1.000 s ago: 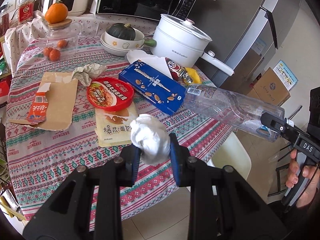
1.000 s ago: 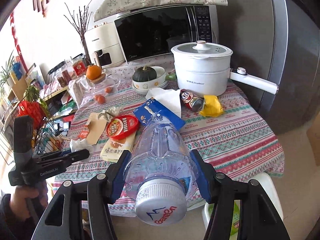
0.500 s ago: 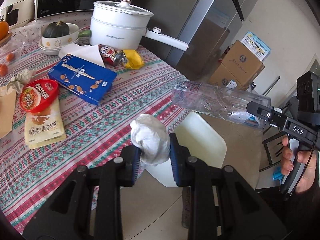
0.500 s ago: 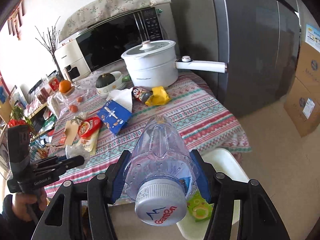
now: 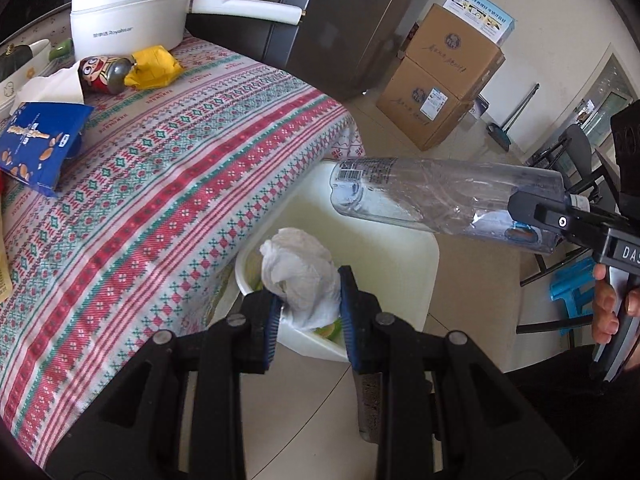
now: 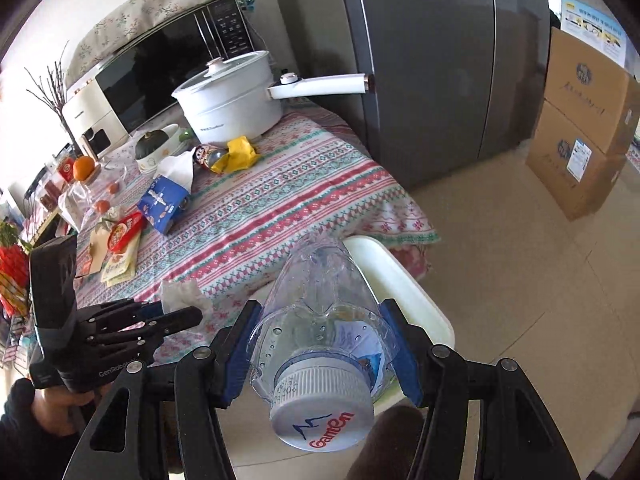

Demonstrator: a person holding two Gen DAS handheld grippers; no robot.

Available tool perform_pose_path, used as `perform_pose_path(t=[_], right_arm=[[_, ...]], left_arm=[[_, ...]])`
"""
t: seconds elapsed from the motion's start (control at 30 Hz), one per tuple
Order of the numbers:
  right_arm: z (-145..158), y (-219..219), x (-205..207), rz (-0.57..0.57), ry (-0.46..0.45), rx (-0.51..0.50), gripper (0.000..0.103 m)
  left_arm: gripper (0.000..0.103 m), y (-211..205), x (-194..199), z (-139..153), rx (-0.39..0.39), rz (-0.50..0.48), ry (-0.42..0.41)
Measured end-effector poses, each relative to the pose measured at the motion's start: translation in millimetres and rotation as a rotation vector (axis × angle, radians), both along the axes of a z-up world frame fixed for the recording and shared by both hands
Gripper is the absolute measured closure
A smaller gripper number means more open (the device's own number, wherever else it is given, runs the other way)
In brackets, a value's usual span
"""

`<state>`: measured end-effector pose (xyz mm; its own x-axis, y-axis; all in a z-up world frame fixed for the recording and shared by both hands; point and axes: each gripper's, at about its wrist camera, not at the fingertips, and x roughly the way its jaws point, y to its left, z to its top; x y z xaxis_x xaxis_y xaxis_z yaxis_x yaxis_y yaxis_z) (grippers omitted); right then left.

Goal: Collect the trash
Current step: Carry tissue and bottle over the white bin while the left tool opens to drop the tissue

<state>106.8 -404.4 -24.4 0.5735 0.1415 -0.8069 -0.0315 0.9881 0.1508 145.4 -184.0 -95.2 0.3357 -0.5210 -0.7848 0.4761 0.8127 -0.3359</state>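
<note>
Over the white bin, left gripper clamps crumpled tissue.

A table under a red, green and white patterned cloth stands on a pale tiled floor. A tall grey refrigerator rises at its far right. 2 stacked cardboard boxes sit further right. Daylight brightens the white wall.
</note>
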Motion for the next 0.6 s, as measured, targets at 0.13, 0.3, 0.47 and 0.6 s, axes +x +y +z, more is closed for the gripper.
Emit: perform_pose_path(t=[0.13, 0.3, 0.47, 0.6], right_arm=[[-15.0, -13.6, -2.3, -0.014, 0.047, 0.0, 0.042], [-24.7, -25.5, -4.5, -0.034, 0.078, 0.006, 0.041], [-30.2, -27.5, -4.4, -0.037, 0.095, -0.004, 0.041], [-33.0, -29.0, -2.2, -0.042, 0.108, -0.006, 0.041]], left_arm=[[0.074, -13.0, 1.8, -11.5, 0.014, -0.02, 0.011], [0.074, -23.1, 3.6, -19.8, 0.026, -0.043, 0.008], [0.06, -25.7, 7.7, -21.7, 0.042, -0.047, 0.009], [0.024, -16.5, 13.6, -14.5, 0.066, 0.007, -0.01]])
